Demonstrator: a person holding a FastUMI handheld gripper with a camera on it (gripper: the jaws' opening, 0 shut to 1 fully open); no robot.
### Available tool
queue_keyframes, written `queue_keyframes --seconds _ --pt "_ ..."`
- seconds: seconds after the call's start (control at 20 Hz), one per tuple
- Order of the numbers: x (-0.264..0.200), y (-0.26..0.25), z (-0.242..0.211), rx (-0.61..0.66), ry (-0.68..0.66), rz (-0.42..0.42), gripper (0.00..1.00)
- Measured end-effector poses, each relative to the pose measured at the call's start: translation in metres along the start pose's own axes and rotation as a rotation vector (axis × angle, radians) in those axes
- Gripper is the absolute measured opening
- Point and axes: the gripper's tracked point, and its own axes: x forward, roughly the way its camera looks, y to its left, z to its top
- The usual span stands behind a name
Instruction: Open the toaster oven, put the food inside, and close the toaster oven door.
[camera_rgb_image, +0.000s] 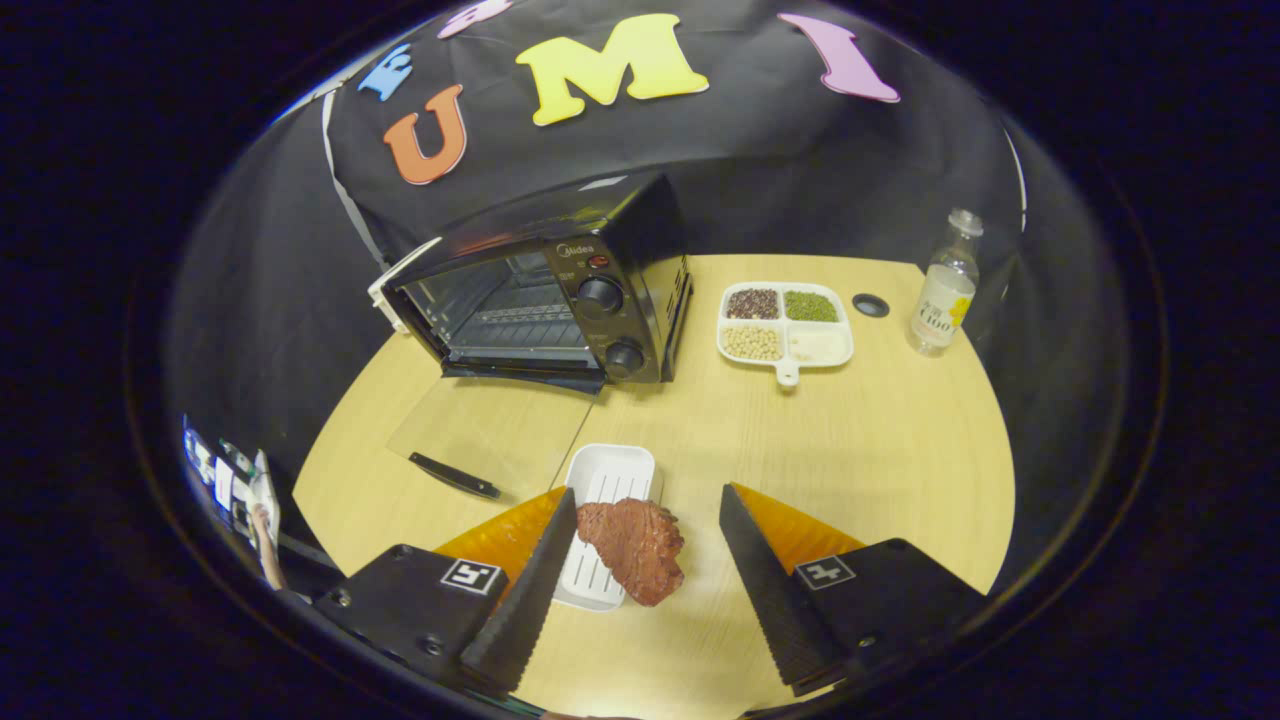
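Gripper view: toaster oven (560, 290) door (490, 430) already down; claw (645, 560) spread wide around the meat (635, 545) (half on its white tray (605, 480)). Next, I judge: close and lift.

Dim booth; overhead light brightens the table (880, 440), glare streaks the oven (560, 290) top, edges bend and darken, centre sharp.
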Motion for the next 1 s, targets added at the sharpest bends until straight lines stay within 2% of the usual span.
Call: queue_keyframes --seconds 0.1,0.25,0.35,0.5,0.65,1.0 --pt "0.006 -0.008 -0.011 0.046 0.051 0.046 0.86" --pt "0.01 0.001 -0.03 0.12 0.1 0.164 0.79" --pt "0.012 0.005 -0.039 0.164 0.121 0.208 0.67" --pt "0.01 0.009 -0.047 0.235 0.128 0.229 0.16" --pt "-0.001 0.014 -0.039 0.213 0.084 0.204 0.11" --pt "-0.043 0.06 -0.009 -0.004 -0.049 0.13 0.08"
